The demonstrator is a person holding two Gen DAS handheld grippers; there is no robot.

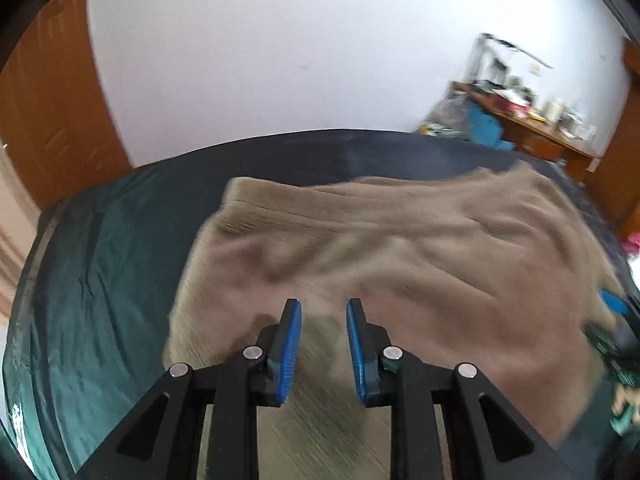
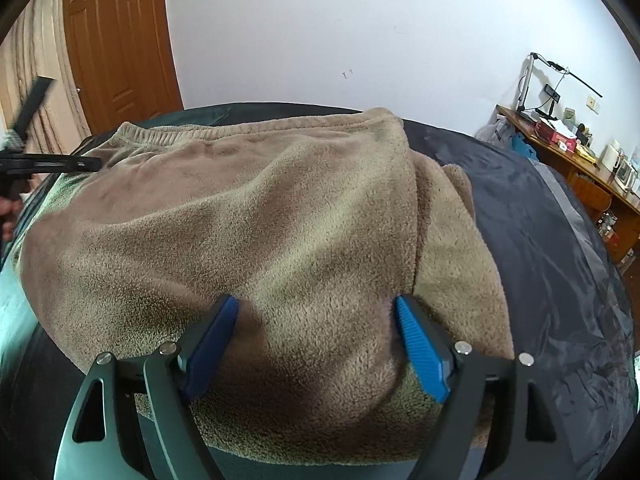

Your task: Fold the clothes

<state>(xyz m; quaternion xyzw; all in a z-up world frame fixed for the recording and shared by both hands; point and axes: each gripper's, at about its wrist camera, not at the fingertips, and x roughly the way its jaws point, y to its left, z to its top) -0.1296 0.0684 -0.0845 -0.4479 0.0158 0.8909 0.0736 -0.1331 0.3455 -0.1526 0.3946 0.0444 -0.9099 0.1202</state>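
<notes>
- Left gripper (image 1: 323, 306): jaws narrowly apart, gripping nothing, above the tan fleece garment (image 1: 400, 248)
- Right gripper (image 2: 316, 304): jaws spread wide, pads resting on the fleece, dark bedspread (image 2: 540, 240) beneath

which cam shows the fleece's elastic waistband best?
Right wrist: the brown fleece garment is sharp there, and its ribbed elastic waistband shows along the far edge. Left wrist is motion-blurred; the waistband is only a smeared band.

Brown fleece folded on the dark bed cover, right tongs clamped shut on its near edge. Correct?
Not quite. The right tongs are open, not clamped: the right wrist view shows the blue pads spread wide with the fleece between them, unpinched. The rest holds: the brown fleece lies folded on the dark bed cover.
</notes>
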